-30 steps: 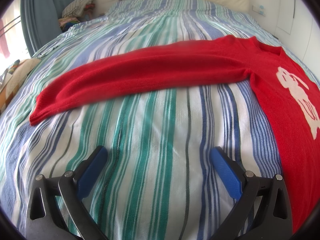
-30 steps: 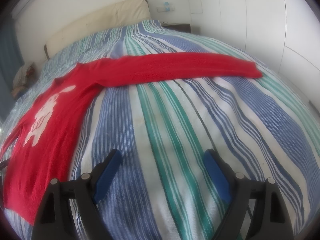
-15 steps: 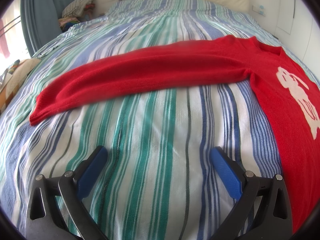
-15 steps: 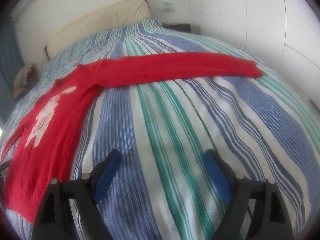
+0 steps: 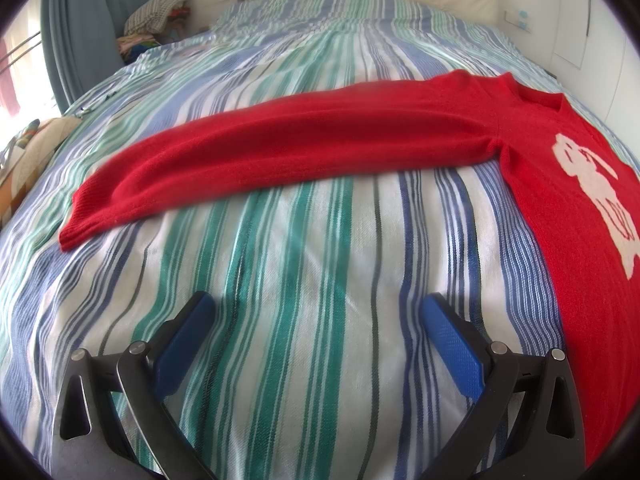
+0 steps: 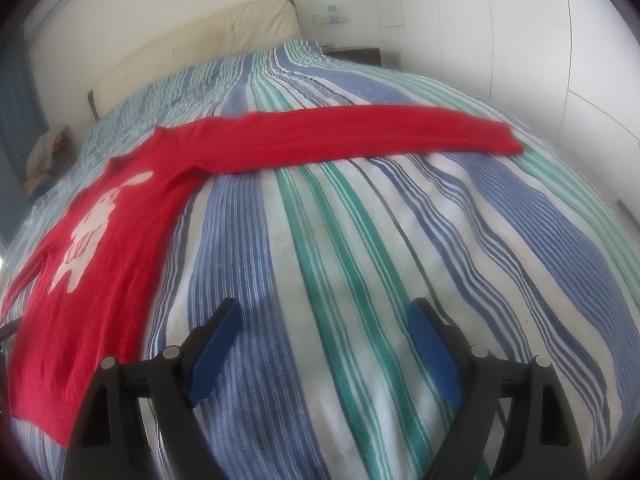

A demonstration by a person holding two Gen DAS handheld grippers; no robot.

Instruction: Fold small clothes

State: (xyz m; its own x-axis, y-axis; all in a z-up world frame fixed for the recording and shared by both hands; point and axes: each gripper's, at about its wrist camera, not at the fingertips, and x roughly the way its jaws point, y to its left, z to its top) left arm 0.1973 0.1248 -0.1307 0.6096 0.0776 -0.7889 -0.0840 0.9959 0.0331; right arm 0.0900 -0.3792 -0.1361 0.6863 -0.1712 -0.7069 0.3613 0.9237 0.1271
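Lying flat on a striped bed (image 5: 304, 280), a red sweater (image 5: 320, 140) spreads both sleeves wide; the left tool (image 5: 316, 312) and right tool (image 6: 324, 316) hover nearby, jaws spread, empty.

red sweater (image 5: 400, 136) with white figure lies flat on bed, sleeves outstretched.

Sweater (image 5: 532, 148) flat on bedspread (image 5: 304, 264), sleeves spread sideways, headboard (image 6: 208, 36) behind, perhaps clothes pile (image 5: 154, 20) beside bed
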